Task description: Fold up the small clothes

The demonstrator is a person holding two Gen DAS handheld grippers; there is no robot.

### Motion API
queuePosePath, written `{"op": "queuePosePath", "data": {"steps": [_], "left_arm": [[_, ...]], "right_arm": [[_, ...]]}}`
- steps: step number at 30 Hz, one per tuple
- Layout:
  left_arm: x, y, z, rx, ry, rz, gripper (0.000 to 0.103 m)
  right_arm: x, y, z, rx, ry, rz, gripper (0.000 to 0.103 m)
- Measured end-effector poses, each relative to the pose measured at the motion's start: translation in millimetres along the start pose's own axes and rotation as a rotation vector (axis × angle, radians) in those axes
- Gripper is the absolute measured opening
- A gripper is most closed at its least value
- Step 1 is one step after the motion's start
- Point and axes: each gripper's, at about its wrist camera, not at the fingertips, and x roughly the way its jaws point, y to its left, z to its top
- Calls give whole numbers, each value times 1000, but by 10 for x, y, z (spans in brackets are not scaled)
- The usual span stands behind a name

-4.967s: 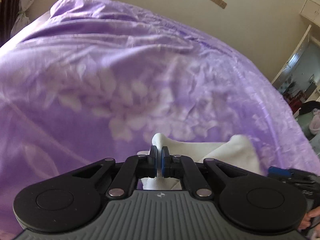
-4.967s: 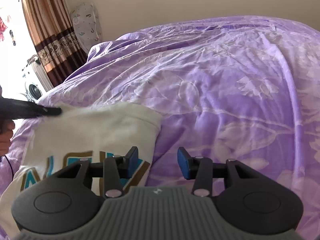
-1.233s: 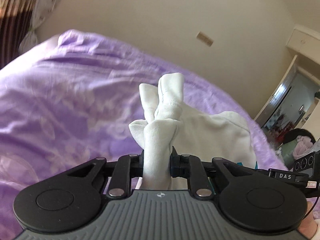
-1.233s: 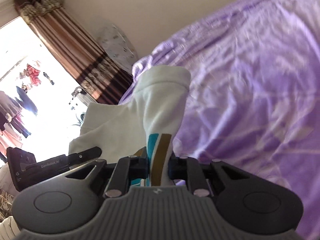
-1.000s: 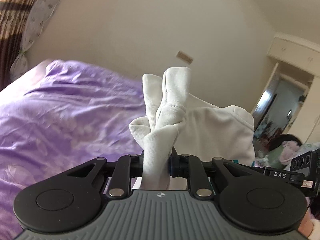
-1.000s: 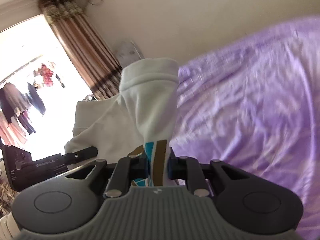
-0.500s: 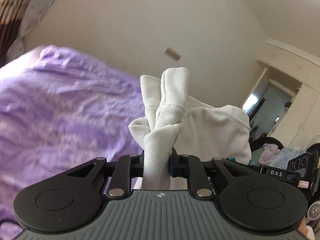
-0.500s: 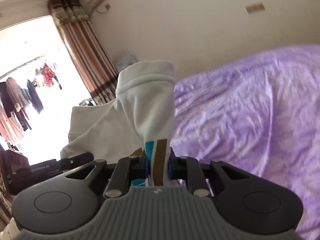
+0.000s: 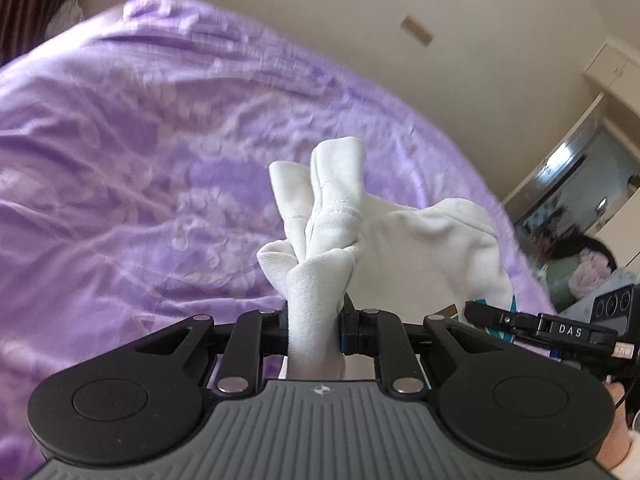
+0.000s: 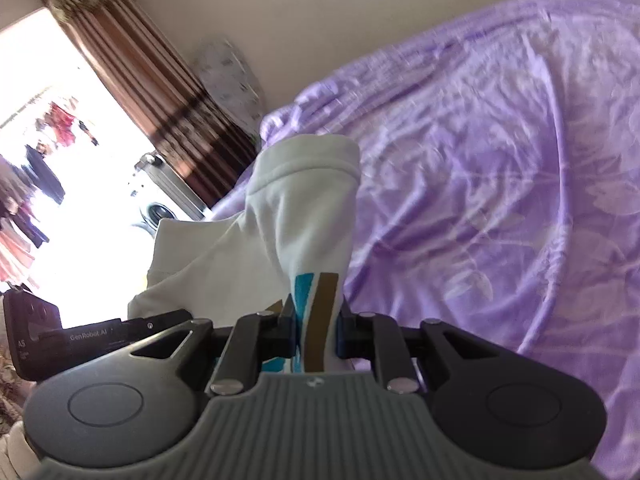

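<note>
A small white garment [image 9: 432, 248] with teal and brown print hangs in the air between my two grippers, above the purple bedspread [image 9: 140, 168]. My left gripper [image 9: 314, 326] is shut on a bunched white fold of it that sticks up past the fingers. My right gripper [image 10: 314, 332] is shut on another bunch [image 10: 304, 216], where the teal and brown stripes show between the pads. The cloth stretches from each grip toward the other gripper. In the left wrist view the right gripper's black body [image 9: 552, 330] shows at the right edge; in the right wrist view the left one [image 10: 80, 338] shows at the left.
The purple floral bedspread [image 10: 500, 200] fills the space ahead and below. A beige wall runs behind the bed. Striped brown curtains [image 10: 152, 92] and a bright window stand at the left, a doorway and cabinets [image 9: 580, 184] at the right.
Both grippers have come down and tipped toward the bed with the garment still held; the bedspread fills more of each view and the wall less.
</note>
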Motion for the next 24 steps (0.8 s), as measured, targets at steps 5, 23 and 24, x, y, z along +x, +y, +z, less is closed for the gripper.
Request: {"op": "queuePosePath", "data": {"steps": [5, 23, 24], "left_arm": [[552, 358, -34, -52, 129, 29, 22], [114, 179, -154, -5, 54, 270, 46], [20, 82, -180, 12, 46, 284, 46]], "right_arm": [[567, -450, 14, 70, 95, -54, 13], [269, -661, -211, 37, 72, -271, 34], [155, -573, -241, 13, 61, -277, 34]]}}
